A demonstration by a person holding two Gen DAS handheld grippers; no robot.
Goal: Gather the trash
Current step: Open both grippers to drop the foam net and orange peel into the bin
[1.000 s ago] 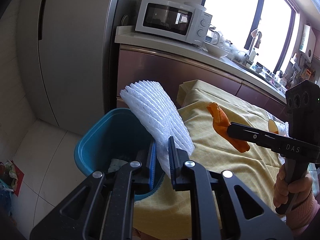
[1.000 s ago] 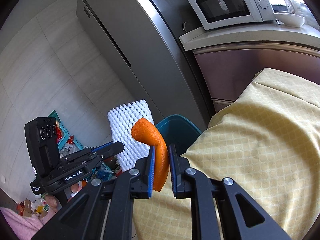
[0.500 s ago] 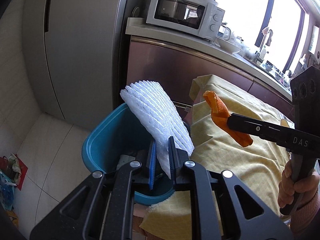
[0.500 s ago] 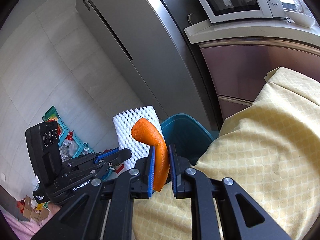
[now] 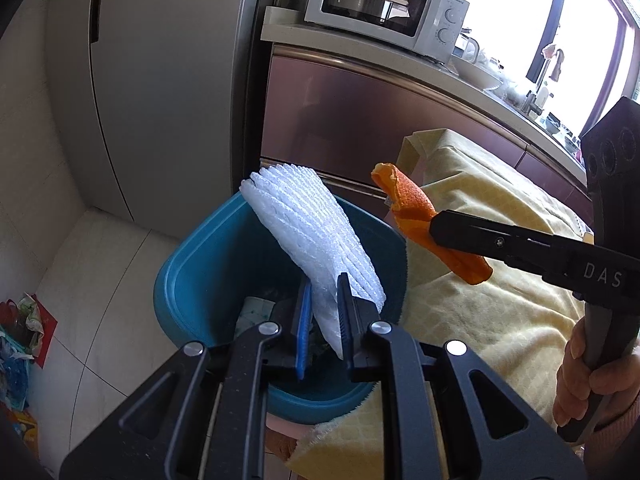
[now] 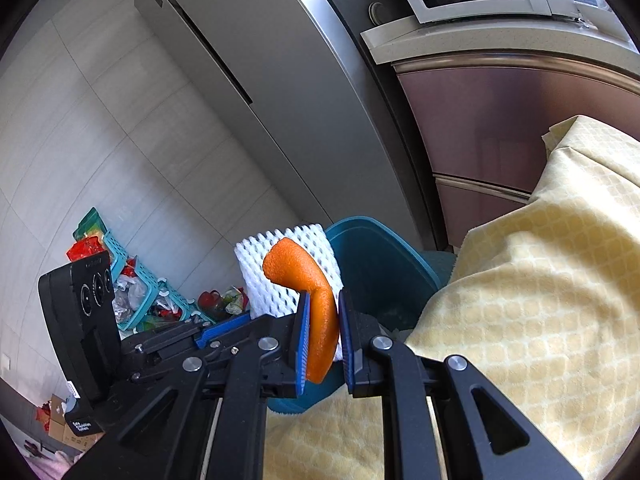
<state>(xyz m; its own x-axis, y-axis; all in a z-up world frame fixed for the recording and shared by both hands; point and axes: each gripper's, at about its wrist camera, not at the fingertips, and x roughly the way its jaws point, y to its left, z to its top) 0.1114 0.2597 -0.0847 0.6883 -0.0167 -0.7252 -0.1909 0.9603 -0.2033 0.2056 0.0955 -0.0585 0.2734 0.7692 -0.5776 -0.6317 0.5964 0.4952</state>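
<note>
My left gripper (image 5: 324, 292) is shut on a white foam fruit net (image 5: 316, 232), which stands tilted over the open blue bin (image 5: 200, 264). Some trash lies in the bin's bottom. My right gripper (image 6: 324, 304) is shut on a curved piece of orange peel (image 6: 304, 272). In the left wrist view the orange peel (image 5: 412, 208) hangs just right of the bin's rim, above the edge of the yellow tablecloth (image 5: 500, 300). From the right wrist view the foam net (image 6: 260, 280) and the left gripper (image 6: 240, 320) sit left of the bin (image 6: 380, 256).
The bin stands on the floor against the cloth-covered table (image 6: 540, 280). Behind it are a steel fridge (image 5: 160, 80) and a brown cabinet (image 5: 360, 120) with a microwave (image 5: 384, 4) on top. A teal basket (image 6: 136, 280) with litter lies on the floor at left. A person's hand (image 5: 580, 380) holds the right gripper.
Both grippers have moved toward the bin, which now looks larger. The left has sunk lower over its opening with the foam net. The peel has shifted left to near the rim.
</note>
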